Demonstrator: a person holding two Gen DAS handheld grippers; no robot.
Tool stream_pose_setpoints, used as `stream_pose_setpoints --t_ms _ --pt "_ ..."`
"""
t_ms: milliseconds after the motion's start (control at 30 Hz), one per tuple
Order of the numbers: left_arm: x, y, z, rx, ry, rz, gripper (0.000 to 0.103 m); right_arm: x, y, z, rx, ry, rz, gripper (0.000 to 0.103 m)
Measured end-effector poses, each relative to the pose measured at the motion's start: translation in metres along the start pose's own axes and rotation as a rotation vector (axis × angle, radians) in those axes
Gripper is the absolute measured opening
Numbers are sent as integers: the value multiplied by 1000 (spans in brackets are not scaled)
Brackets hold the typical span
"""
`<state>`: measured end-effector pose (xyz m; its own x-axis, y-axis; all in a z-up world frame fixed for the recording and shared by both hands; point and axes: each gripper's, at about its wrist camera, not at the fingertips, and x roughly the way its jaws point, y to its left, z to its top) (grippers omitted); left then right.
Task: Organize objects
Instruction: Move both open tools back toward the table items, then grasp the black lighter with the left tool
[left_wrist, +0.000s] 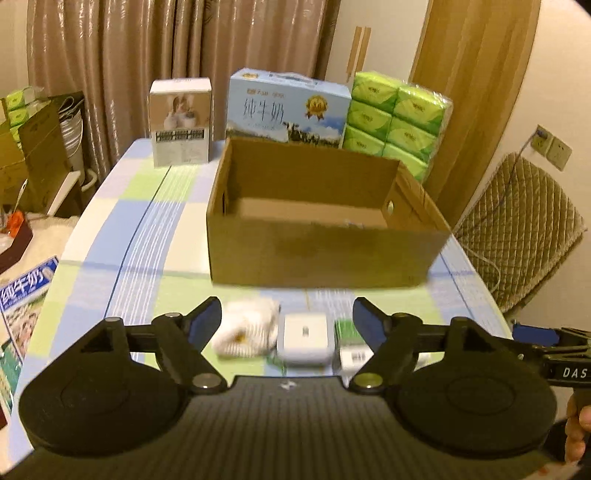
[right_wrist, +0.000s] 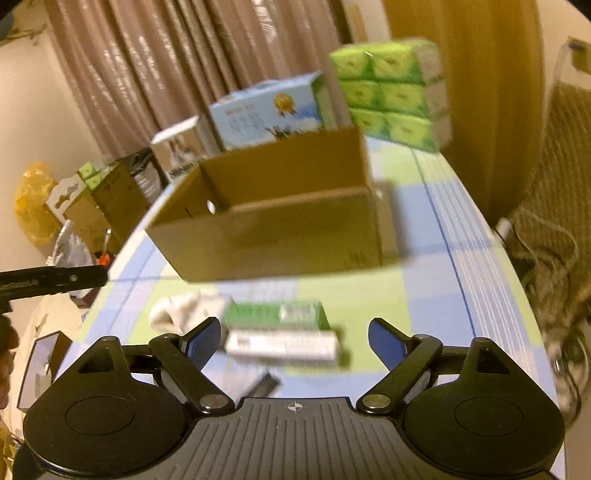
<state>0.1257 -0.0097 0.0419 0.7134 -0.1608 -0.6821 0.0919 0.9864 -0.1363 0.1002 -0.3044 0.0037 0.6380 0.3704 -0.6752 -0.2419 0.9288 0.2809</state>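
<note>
Left claw (left_wrist: 287, 317) spread wide, holding nothing; right claw (right_wrist: 294, 334) likewise wide and empty; both above the near edge of the bench (left_wrist: 147, 221). Just beyond the claws, in a row: white cloth (left_wrist: 245, 332), white square case (left_wrist: 305, 339), green and white carton (right_wrist: 280, 332); behind them an open cardboard box (left_wrist: 317, 254); at the far edge, milk box (left_wrist: 288, 107) and green tissue packs (left_wrist: 395, 122).

A home room: draped curtains (left_wrist: 110, 74), a checked tablecloth (left_wrist: 147, 221), tissue packs (left_wrist: 399, 122), wooden door (left_wrist: 472, 74).
</note>
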Motion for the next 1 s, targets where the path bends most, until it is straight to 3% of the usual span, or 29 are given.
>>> stream_pose_setpoints --t_ms 267,600,867,1000 --pt "-11 -8 -57 15 46 33 82 -17 -4 -42 -64 20 -71 85" --pt "6 -24 -88 65 91 24 82 -8 -6 -57 -124 42 -75 85" --pt "43 -42 -106 131 116 -61 64 17 -13 -60 -120 63 -70 85" --pt "67 -53 -114 180 149 -98 49 30 -21 -59 -121 71 -74 84"
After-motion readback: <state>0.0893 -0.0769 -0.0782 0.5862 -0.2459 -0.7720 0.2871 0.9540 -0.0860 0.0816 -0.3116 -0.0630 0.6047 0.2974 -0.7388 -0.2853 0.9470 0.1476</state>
